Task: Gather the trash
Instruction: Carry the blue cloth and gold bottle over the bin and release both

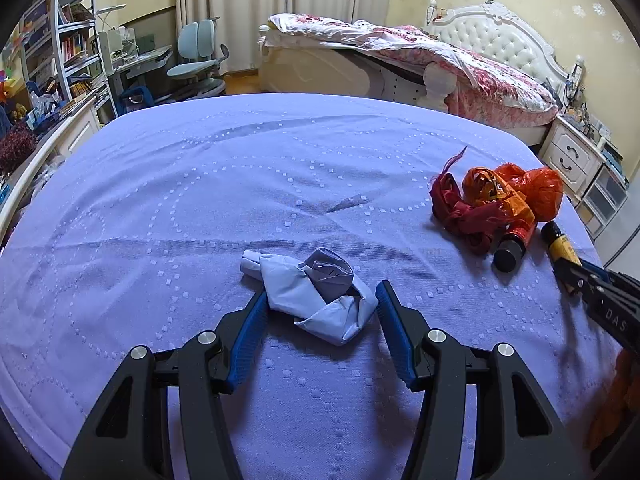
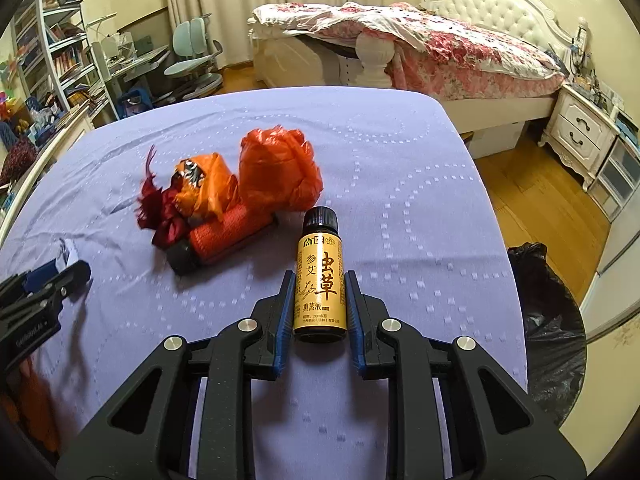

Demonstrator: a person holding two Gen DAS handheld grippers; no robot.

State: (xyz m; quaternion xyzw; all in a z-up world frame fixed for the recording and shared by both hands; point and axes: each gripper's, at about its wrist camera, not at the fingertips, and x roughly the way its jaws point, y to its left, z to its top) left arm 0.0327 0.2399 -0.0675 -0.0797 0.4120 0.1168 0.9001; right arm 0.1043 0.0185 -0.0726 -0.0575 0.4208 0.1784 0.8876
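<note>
Left gripper [image 1: 320, 300] spread around crumpled paper [image 1: 316, 296] on bedspread [image 1: 200, 184] | right gripper [image 2: 319, 292] pinching small bottle [image 2: 319, 280] | risk: soft paper slipping out, smooth bottle twisting free before black bag [image 2: 552, 320]

Illumination is soft, even and moderately bright in both views, apparently daylight diffused through the closed curtains [image 1: 256, 4] at the far wall. Shadows on the lavender sheet [image 1: 200, 184] are faint and short. Mild glare shows on the orange plastic bag [image 2: 280, 168]. Fisheye distortion bends the edges strongly; corners are vignetted black. The centre is sharp, while the periphery is slightly soft.
</note>
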